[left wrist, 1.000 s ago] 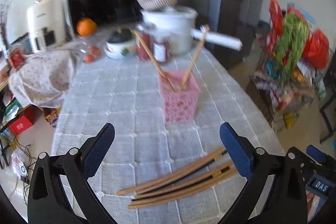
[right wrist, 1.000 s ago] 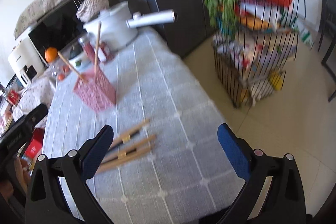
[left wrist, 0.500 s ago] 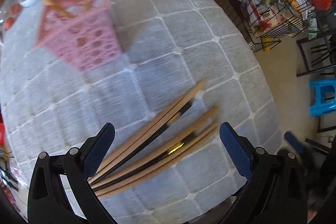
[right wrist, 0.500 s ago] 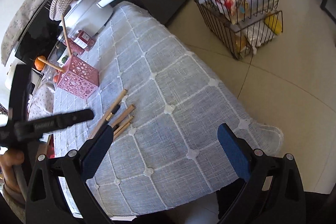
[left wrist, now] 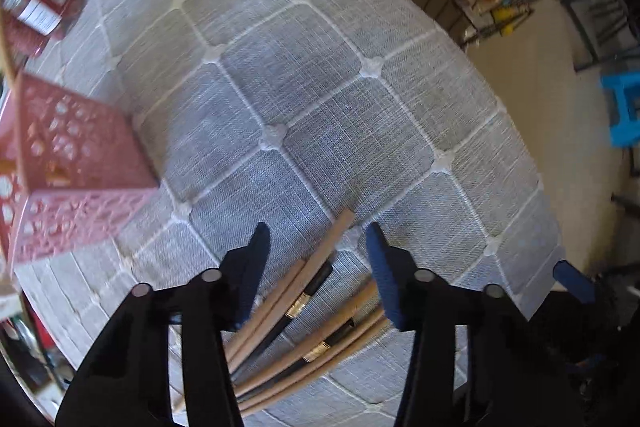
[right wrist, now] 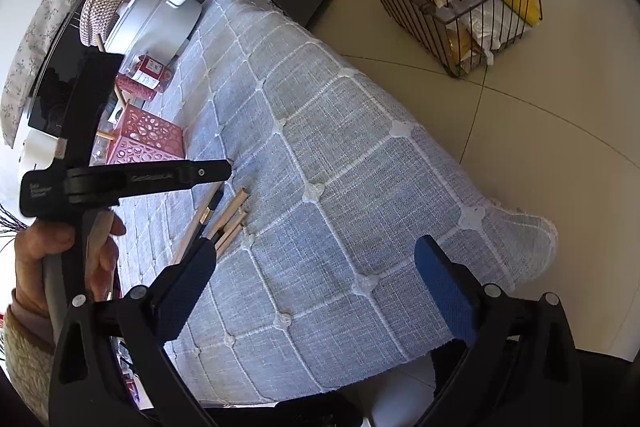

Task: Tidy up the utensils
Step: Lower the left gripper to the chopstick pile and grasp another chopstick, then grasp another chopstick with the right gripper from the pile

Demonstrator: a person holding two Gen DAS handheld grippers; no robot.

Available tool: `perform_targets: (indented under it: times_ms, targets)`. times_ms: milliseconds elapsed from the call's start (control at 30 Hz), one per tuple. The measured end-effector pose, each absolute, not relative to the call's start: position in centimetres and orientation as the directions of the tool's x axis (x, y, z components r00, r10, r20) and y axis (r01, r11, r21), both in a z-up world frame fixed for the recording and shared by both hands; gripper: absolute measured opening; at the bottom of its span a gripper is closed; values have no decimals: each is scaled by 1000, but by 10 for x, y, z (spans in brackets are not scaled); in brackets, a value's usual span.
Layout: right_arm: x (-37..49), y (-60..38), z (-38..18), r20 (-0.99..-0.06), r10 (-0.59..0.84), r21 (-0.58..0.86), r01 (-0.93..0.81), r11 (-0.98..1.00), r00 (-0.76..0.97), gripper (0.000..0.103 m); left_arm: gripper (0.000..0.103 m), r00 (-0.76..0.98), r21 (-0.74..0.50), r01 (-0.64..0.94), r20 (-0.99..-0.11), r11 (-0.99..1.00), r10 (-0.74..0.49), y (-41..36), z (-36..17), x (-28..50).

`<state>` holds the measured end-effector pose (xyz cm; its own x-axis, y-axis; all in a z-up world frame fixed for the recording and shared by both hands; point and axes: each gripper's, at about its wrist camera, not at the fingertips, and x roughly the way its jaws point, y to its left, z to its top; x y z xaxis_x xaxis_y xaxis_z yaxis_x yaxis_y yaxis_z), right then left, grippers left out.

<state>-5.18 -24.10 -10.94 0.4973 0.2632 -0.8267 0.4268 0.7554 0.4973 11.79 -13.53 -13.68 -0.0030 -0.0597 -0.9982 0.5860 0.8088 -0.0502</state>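
The chopsticks (left wrist: 304,301) are long, light wooden sticks, some with a dark section and a thin gold band. They lie in a loose fan on the grey quilted cloth (left wrist: 320,75) covering the desk, near its front edge. The left gripper (left wrist: 316,255) hangs just over them, its blue-padded jaws apart and holding nothing. A pink holder (left wrist: 68,167) stands to the left. The right gripper (right wrist: 316,279) is spread wide and empty above the cloth.
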Motion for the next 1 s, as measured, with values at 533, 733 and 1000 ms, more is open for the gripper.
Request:
perform_targets:
  times_ms: [533,733,1000]
  targets:
    - [-30,-214,-108,-859,245,444,413,795,450,97,14,97,-117,637,-968,762,-230,-85,-91,101]
    - [6,-189,-103,-812,398,568,423,706,426,95,12,302,-116,588,-887,801,-349,-11,-15,68]
    - [61,-126,-126,-761,593,641,444,626,262,43,10,466,-118,497,-799,860,-379,62,27,36]
